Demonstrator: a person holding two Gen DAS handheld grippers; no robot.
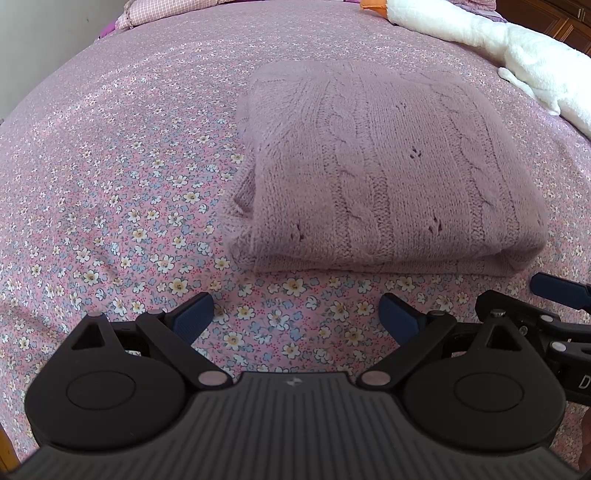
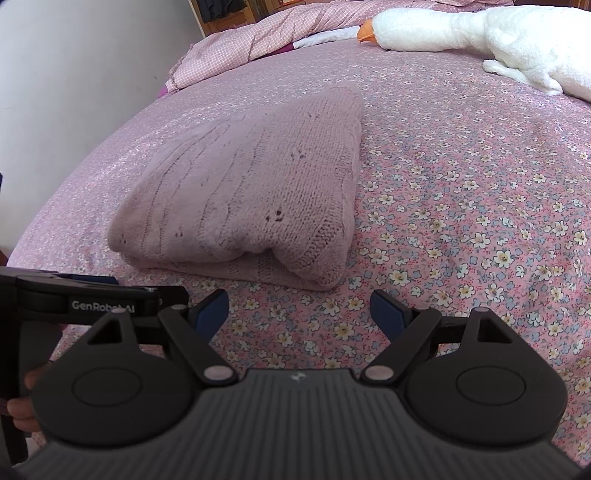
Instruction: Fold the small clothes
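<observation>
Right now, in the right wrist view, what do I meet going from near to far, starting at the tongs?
Right tongs, open → bare flowered bedsheet → folded pink knitted sweater → white plush goose at the far edge.

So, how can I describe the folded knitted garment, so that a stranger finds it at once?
Look at the bed with the pink flowered sheet. Just ahead of both open grippers lies a folded mauve sweater, alone in the middle. Its cable-knit ribs and plain dusty colour set it apart from the white plush goose farther back.
</observation>
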